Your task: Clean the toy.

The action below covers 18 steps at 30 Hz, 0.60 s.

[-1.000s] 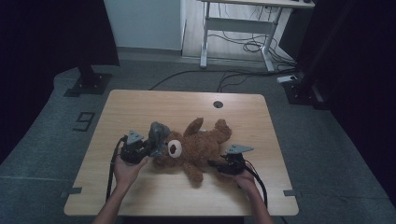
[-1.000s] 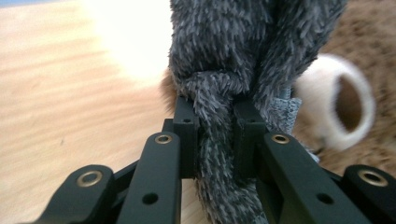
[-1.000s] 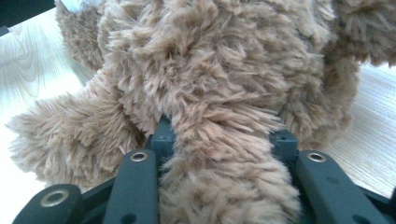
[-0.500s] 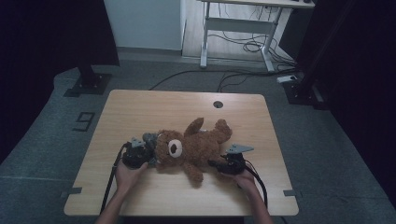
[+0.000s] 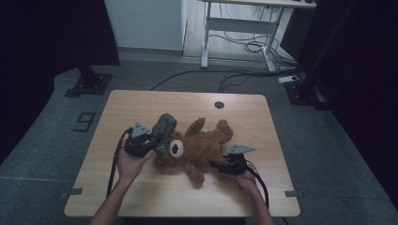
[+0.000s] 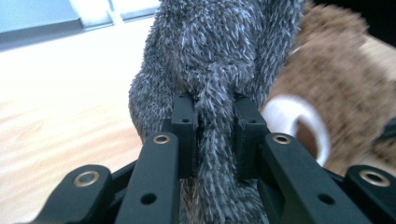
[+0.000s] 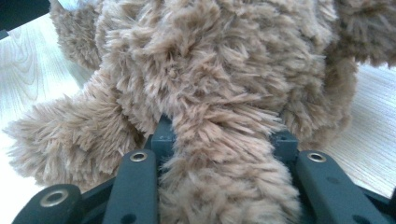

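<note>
L gripper (image 5: 157, 140), at table's (image 5: 141, 101) left-centre: jaws pinched on a strand of a grey plush piece (image 5: 164, 127), pads pressing it from both sides; grey plush sits raised at the bear's head, touching it. Brown teddy bear (image 5: 199, 147) lies on its back mid-table, white muzzle twd L gripper, legs twd far-right. R gripper (image 5: 217, 165), near front-right edge: jaws clamped on a brown furry limb of the bear, fur bulging betw. the pads.
</note>
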{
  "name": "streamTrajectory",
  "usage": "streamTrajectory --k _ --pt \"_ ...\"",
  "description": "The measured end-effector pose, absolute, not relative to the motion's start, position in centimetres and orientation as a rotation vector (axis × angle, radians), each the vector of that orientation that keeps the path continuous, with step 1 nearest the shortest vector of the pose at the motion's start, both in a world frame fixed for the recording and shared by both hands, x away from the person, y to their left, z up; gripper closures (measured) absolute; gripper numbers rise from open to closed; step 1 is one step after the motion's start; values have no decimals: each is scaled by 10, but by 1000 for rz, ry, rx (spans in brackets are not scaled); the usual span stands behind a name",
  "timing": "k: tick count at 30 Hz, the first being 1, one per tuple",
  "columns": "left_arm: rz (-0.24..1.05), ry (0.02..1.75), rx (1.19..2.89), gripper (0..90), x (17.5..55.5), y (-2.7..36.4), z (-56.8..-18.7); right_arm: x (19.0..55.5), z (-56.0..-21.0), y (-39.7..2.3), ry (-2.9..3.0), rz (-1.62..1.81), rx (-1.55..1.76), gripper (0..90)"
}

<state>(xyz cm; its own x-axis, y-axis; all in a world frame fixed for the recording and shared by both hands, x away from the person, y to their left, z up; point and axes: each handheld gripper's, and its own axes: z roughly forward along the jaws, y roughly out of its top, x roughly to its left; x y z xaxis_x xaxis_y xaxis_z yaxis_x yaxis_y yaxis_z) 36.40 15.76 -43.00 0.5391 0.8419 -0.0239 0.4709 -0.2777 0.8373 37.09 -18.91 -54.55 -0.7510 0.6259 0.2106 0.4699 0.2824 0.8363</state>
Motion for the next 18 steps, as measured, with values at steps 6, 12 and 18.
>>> streamTrajectory --k 6,12,18 --pt "492 1076 1981 738 383 126 -446 370 -545 -188 2372 1446 1019 576" --pt "414 1070 1947 749 376 133 -463 368 -543 -186 2389 1416 1000 508" --pt "402 1043 1915 757 362 140 -472 362 -531 -188 2399 1387 970 313"
